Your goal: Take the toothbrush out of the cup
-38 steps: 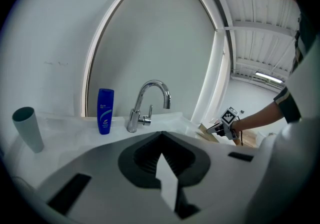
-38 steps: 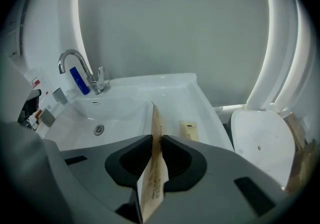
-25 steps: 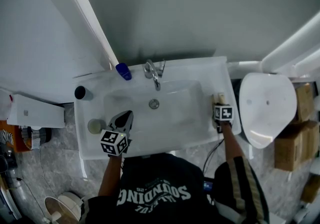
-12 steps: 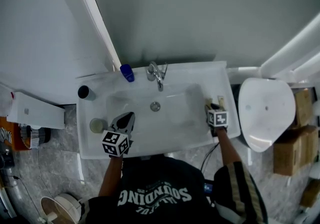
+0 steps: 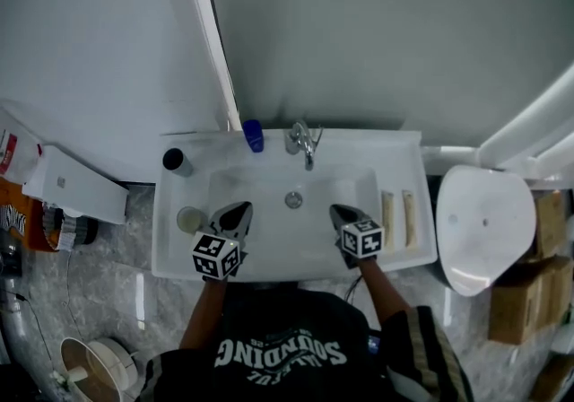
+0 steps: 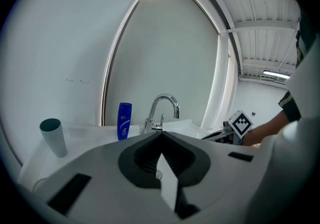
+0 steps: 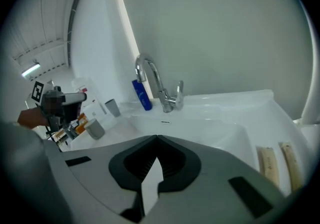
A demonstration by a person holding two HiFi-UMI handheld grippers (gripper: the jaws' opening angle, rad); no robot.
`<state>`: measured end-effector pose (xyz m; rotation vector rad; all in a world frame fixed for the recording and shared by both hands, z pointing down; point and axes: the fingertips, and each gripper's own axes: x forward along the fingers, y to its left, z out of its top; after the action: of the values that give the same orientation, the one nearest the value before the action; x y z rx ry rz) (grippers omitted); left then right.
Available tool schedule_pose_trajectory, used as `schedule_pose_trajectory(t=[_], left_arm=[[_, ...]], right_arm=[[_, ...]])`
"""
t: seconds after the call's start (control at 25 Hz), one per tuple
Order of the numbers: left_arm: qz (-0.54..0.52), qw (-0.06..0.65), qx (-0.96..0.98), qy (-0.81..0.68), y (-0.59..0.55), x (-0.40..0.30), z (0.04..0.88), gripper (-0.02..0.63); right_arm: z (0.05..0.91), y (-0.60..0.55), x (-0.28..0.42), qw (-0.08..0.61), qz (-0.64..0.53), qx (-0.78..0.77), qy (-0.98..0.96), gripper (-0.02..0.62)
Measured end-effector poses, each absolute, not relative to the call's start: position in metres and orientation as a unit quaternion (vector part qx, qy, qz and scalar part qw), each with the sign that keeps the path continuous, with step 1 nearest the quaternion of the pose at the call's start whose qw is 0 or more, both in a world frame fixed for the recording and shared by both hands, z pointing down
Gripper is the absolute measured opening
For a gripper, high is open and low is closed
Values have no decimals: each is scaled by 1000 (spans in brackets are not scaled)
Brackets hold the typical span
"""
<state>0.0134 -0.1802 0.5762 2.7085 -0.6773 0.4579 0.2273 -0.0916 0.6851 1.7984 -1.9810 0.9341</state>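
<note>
Both my forearms rise from the bottom edge; left gripper (image 5: 241, 208) and right gripper (image 5: 337, 211) point up-frame over the sink (image 5: 291, 239). Left jaws meet, empty; right jaws have just closed on nothing. Two pale toothbrushes (image 5: 387, 219) lie centre right, on the sink's ledge.

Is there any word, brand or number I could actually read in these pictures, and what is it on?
"SOUNDING": upside down in the head view, on the person's black shirt; the smaller line beside it is too blurred.
Blue bottle: label print too small to read.
Cubes on the left tool and right tool: black-and-white square patterns, no words.
Orange pack at the left edge: too blurred.
</note>
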Motion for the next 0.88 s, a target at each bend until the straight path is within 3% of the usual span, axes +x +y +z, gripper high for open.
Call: schedule_pose_trajectory(t=[0.52, 0.88], left_arm=[[129, 135, 947, -261, -194, -6, 550, -1], [125, 130, 947, -266, -197, -9, 546, -2]], right_arm=[[533, -137, 189, 83, 107, 660, -739, -5], [522, -135, 187, 79, 87, 659, -743, -5]])
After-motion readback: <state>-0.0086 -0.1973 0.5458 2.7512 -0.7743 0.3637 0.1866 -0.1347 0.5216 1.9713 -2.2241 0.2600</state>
